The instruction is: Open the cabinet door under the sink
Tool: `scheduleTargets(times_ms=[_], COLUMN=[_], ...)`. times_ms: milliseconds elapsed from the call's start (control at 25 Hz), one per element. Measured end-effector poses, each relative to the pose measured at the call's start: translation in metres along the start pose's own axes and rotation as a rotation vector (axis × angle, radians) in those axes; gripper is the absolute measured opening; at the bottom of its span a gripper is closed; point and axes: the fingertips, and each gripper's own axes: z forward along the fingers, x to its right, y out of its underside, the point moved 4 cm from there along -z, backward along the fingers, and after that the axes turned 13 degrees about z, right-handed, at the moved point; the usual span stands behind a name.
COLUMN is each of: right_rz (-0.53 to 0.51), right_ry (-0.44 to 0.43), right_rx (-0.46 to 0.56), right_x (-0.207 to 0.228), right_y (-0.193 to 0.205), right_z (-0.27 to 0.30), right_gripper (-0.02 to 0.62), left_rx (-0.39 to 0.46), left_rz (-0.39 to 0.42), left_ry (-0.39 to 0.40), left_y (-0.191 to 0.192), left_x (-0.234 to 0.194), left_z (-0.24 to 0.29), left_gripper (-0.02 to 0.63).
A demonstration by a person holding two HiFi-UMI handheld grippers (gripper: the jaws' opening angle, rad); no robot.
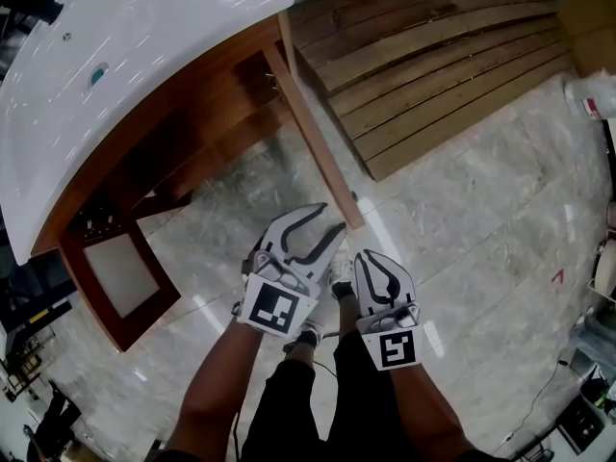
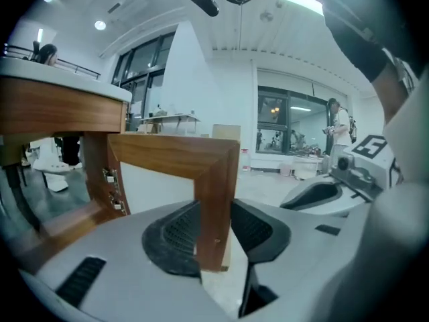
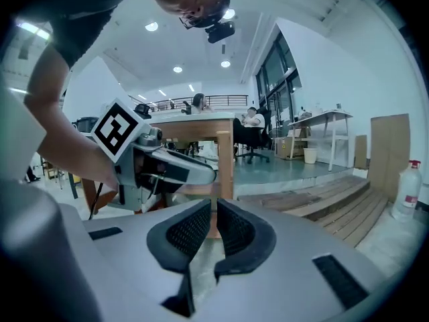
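Note:
A white sink basin point(image 1: 115, 56) tops a brown wooden cabinet point(image 1: 207, 94). Its right door point(image 1: 313, 133) stands swung out over the marble floor, seen edge-on. My left gripper point(image 1: 332, 219) is at the door's free end. In the left gripper view its jaws point(image 2: 214, 230) clamp the door's wooden frame point(image 2: 216, 193), with both pads against the wood. My right gripper point(image 1: 371, 258) hangs just right of it, off the door. Its jaws point(image 3: 213, 230) are nearly together with nothing between them, and the door's edge point(image 3: 224, 159) shows beyond.
A second framed door point(image 1: 120, 277) stands open at the cabinet's lower left. Wooden planks point(image 1: 433, 56) lie on the floor at upper right, with a white jug point(image 1: 589, 99) beside them. My legs and shoes point(image 1: 339, 279) are directly below the grippers.

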Motion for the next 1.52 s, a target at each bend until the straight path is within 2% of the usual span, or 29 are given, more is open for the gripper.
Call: scheduleTargets(times_ms=[40,80,280,480,760,880,1040,1160,1240,1400,1520], right_rz=[0.004,0.009,0.031,0.027,0.009,0.004,-0.007,-0.036,-0.053,-0.103,-0.123], right_ry=[0.011,0.023,0.061,0.065,0.033,-0.001,-0.041,-0.087,-0.127,-0.247,-0.317], right_rx=[0.004,0.011,0.028,0.039,0.076,0.108,0.126,0.147,0.165,0.201,0.206], right_x=[0.005,0.010,0.028,0.034,0.029,0.013,-0.018,-0.046,-0.066,-0.102,-0.141], right_y=[0.000,-0.001,-0.005,-0.018,-0.046,-0.072,-0.112,-0.147,-0.168,-0.207,-0.238], right_z=[-0.002,-0.004,-0.011,-0.013,-0.007,-0.008,-0.016,-0.026,-0.030,-0.018,-0.025], right_gripper=[0.026,0.026,0.026,0.026,0.026,0.026,0.026,0.026,0.026,0.026,0.026], left_rx=[0.003,0.007,0.034,0.044,0.059,0.066,0.095,0.138,0.157,0.169,0.179], left_rz=[0.005,0.010,0.023,-0.003,-0.008,-0.026,-0.103,-0.165,-0.179,-0.217,-0.269], left_ry=[-0.008,-0.010,-0.013,-0.024,-0.031,-0.042,-0.086,-0.145,-0.190,-0.290,-0.240], left_y=[-0.004,-0.008,-0.022,-0.030,-0.046,-0.058,-0.081,-0.109,-0.125,-0.144,-0.161], left_x=[-0.001,-0.002,-0.005,-0.009,-0.006,-0.005,-0.009,-0.012,-0.015,-0.031,-0.022], left_z=[0.007,0.015,0.034,0.031,0.018,-0.005,-0.050,-0.091,-0.117,-0.165,-0.208], left_gripper=[0.113,0.094,0.089,0.085,0.027,0.023,0.023,0.023,0.023,0.023,0.023])
